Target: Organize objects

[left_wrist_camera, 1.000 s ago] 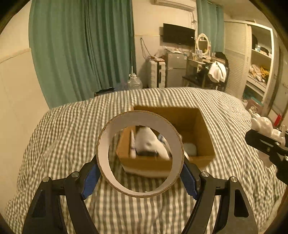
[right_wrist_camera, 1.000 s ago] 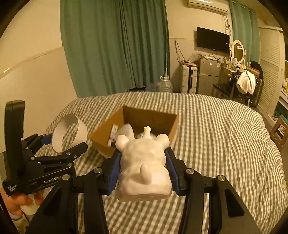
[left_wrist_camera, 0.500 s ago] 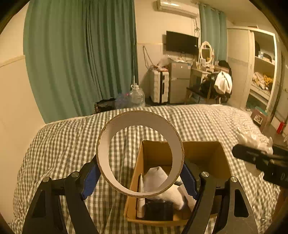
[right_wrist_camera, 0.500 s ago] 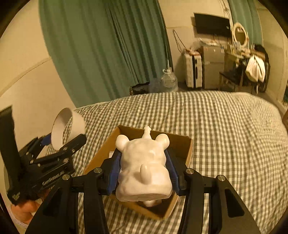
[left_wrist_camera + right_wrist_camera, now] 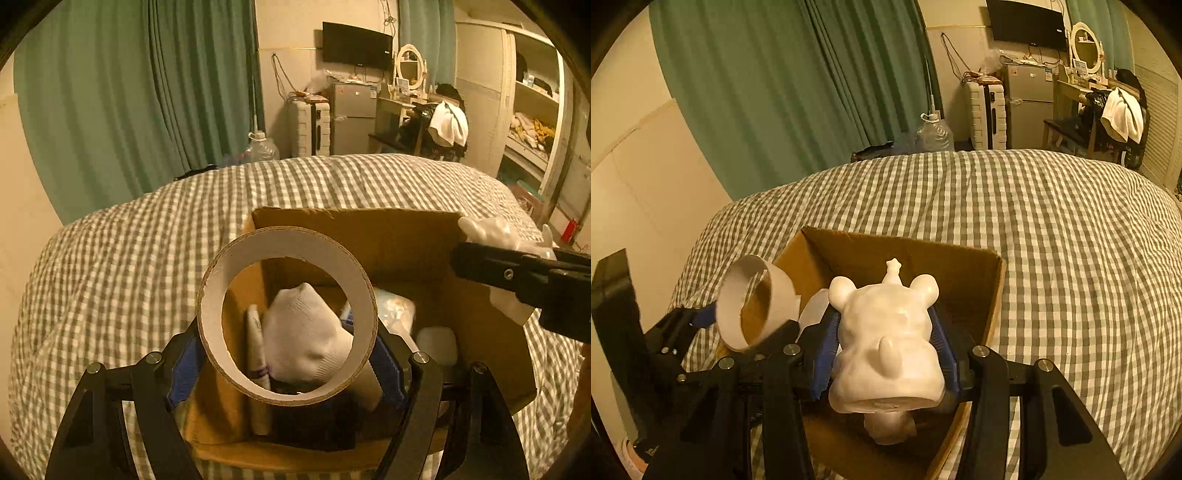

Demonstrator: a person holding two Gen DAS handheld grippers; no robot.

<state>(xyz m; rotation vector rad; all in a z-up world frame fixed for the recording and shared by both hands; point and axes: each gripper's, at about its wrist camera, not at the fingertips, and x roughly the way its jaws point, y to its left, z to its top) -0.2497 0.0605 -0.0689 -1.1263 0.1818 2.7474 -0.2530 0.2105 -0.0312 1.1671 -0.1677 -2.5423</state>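
Observation:
My left gripper [image 5: 288,354] is shut on a white cardboard ring [image 5: 210,314] and holds it over the near left part of an open brown cardboard box [image 5: 354,229]. The ring also shows in the right wrist view [image 5: 731,317]. My right gripper [image 5: 886,343] is shut on a white animal figurine [image 5: 886,332] and holds it above the box [image 5: 960,266]. In the left wrist view the figurine [image 5: 487,232] is over the box's right side. Inside the box lie a white sock [image 5: 303,332], a tube [image 5: 255,332] and other small things.
The box sits on a bed with a grey checked cover [image 5: 1052,221]. Green curtains [image 5: 794,92], a water jug [image 5: 934,133], a suitcase [image 5: 986,107] and a small fridge [image 5: 1030,99] stand beyond the bed. Shelves [image 5: 532,122] are at the right.
Both grippers have come down closer over the box. The ring now sits lower, over the box's inside. The figurine has moved in over the box's right side.

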